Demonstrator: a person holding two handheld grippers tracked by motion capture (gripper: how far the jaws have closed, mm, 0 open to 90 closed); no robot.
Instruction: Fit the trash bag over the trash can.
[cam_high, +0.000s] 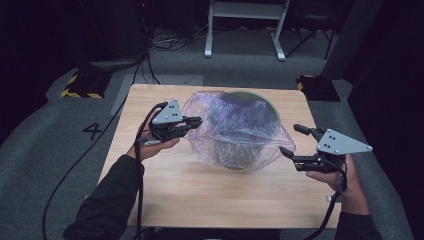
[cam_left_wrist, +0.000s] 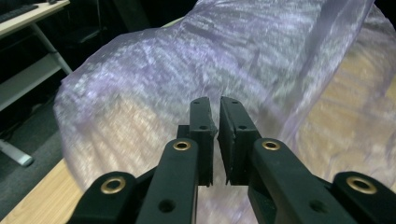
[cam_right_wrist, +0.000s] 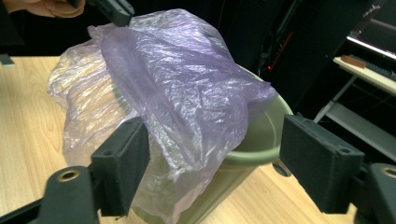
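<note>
Nearest, both forearms enter from six o'clock in the high view. The right hand (cam_high: 336, 176) holds the right gripper (cam_high: 295, 140) level at about four o'clock of the worktop (cam_high: 200, 195), pointing toward nine; its fingers (cam_right_wrist: 122, 163) stand wide apart, gripping nothing, with a fold of the plastic bag (cam_high: 235, 127) hanging between them untouched. The left hand (cam_high: 152, 147) carries the left gripper (cam_high: 196, 121) at about nine o'clock, pointing toward three; its fingers (cam_left_wrist: 233, 135) are nearly together, pinching the bag's film. Bare wood lies open along the near edge and both sides; the right gripper sits just at the right edge. At the centre, reaching toward twelve, stands a green bin (cam_right_wrist: 261, 140), draped over by the thin, crinkled, translucent lilac bag, which covers most of the rim and spills down its near side.
</note>
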